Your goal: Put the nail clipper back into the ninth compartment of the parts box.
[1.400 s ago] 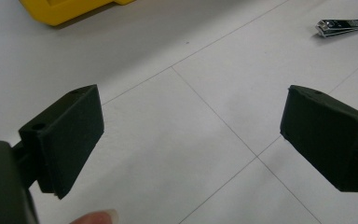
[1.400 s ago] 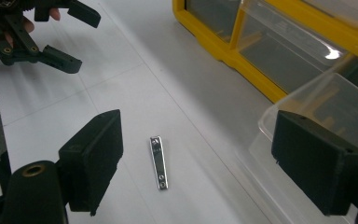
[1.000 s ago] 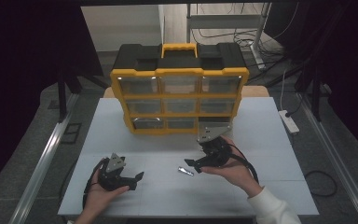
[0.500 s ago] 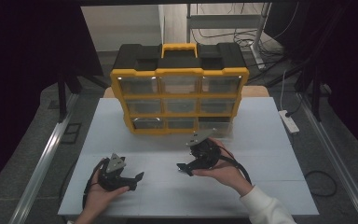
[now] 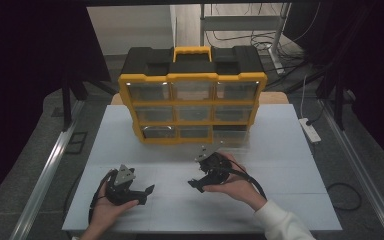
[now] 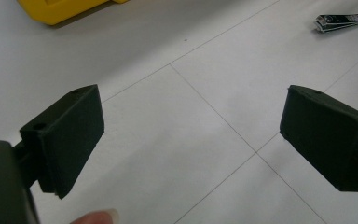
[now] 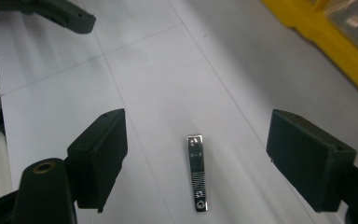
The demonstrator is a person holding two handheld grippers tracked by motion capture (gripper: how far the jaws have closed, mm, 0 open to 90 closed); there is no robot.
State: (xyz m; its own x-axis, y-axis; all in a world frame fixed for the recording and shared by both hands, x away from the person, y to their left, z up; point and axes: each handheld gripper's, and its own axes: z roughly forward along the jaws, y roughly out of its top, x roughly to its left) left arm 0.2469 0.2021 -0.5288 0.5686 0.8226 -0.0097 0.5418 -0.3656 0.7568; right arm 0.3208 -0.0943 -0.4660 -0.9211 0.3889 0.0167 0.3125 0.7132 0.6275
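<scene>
Fingers [image 7: 328,158] of right gripper [image 7: 196,156] wide, closing slightly, straddling nail clipper [image 7: 196,171]; clipper probably untouched

Right tongs [image 7: 196,154] lowered, shifted left over nail clipper [image 7: 197,172], jaws narrowing slightly

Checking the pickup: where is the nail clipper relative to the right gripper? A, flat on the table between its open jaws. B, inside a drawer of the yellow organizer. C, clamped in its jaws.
A: the nail clipper lies flat on the table, untouched between the right gripper's open jaws.
</scene>
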